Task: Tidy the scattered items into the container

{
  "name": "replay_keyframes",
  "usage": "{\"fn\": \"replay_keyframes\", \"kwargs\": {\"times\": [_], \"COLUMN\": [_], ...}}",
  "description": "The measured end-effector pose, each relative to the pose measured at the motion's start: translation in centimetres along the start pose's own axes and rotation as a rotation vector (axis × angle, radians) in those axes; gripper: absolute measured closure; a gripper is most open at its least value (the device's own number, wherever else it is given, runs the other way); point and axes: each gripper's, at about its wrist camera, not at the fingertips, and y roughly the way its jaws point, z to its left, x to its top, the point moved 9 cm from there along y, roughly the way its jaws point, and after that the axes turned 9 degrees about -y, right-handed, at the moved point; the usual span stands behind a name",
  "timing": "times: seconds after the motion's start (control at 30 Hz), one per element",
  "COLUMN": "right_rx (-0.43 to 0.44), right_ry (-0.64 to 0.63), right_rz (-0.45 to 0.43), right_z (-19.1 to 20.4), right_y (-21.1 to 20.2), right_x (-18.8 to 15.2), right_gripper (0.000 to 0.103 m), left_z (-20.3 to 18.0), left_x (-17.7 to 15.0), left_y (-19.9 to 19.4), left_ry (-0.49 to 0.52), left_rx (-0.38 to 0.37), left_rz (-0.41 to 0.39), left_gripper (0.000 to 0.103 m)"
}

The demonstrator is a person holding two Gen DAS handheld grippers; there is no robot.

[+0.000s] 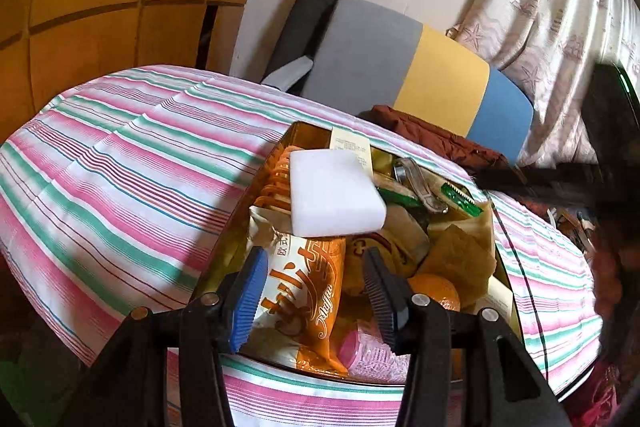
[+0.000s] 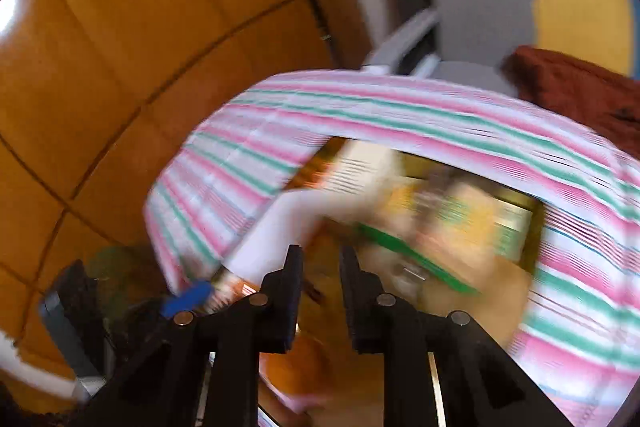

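Nearly done: gold rectangular tin container [image 1: 505, 259] at desk's near edge, brimming with white foam block [image 1: 334, 197], orange snack packet [image 1: 308, 291] and orange fruit [image 1: 436, 291]; left tongs [image 1: 316, 291] released above, right tongs [image 2: 320, 291] narrowly parted, empty; next, check for strays.

White sponge [image 1: 334, 193], orange snack packet [image 1: 308, 291], pink-green-white striped cloth [image 1: 132, 163], golden container [image 1: 296, 137]

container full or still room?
Full. The container is heaped to its rim: white sponge rides on top of snack packet, orange and wrappers.
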Motion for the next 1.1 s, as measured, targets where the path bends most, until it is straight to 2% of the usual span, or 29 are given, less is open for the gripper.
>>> {"fn": "replay_keyframes", "kwargs": {"times": [0.1, 0.17, 0.27, 0.33, 0.47, 0.6, 0.63, 0.7, 0.73, 0.77, 0.83, 0.93, 1.1], "right_rx": [-0.054, -0.033, -0.004, -0.003, -0.004, 0.01, 0.007, -0.041, -0.073, -0.104, -0.168, -0.244, -0.299], "right_ry": [0.073, 0.114, 0.099, 0.054, 0.038, 0.07, 0.079, 0.082, 0.075, 0.063, 0.031, -0.017, -0.042], "right_rz": [0.039, 0.076, 0.129, 0.147, 0.102, 0.069, 0.053, 0.012, -0.01, -0.027, -0.049, -0.077, -0.087], "right_z": [-2.3, -2.7, -1.7, -0.6, 0.3, 0.8, 0.7, 0.6, 0.7, 0.8, 1.0, 1.5, 2.3], "right_y": [-1.8, -1.8, -0.1, 1.5, 3.8, 2.9, 2.2, 0.3, -0.6, -1.4, -2.8, -4.3, -4.6], "right_x": [-3.5, -5.6, -7.0, -7.1, -5.7, -5.5, -5.7, -6.1, -6.2, -6.3, -6.3, -6.1, -5.7], "right_gripper": [0.081, 0.081, 0.081, 0.081, 0.081, 0.081, 0.078, 0.06, 0.045, 0.037, 0.03, 0.006, 0.0], "left_z": [-0.2, -0.5, -1.2, -1.6, -1.9, -1.9, -1.9, -2.0, -2.0, -2.1, -2.4, -2.7, -2.6], "left_x": [-0.1, -0.2, -0.5, -0.7, -0.7, -0.6, -0.6, -0.7, -0.8, -0.9, -1.4, -1.6, -1.2], "left_y": [-0.3, -0.4, -0.2, -0.4, -0.9, -1.7, -1.9, -2.1, -2.1, -2.1, -2.3, -2.9, -4.8], "left_ry": [-0.014, -0.014, 0.009, 0.033, 0.046, 0.057, 0.061, 0.063, 0.059, 0.054, 0.039, 0.032, 0.066], "left_rx": [-0.005, -0.007, -0.005, 0.011, 0.03, 0.061, 0.073, 0.102, 0.117, 0.128, 0.135, 0.157, 0.241], "left_rz": [-0.008, -0.009, 0.001, -0.003, -0.003, -0.012, -0.015, -0.01, -0.002, 0.008, 0.029, 0.037, 0.012], "left_gripper": [0.053, 0.053, 0.053, 0.053, 0.053, 0.053, 0.053, 0.052, 0.052, 0.052, 0.052, 0.052, 0.052]}}
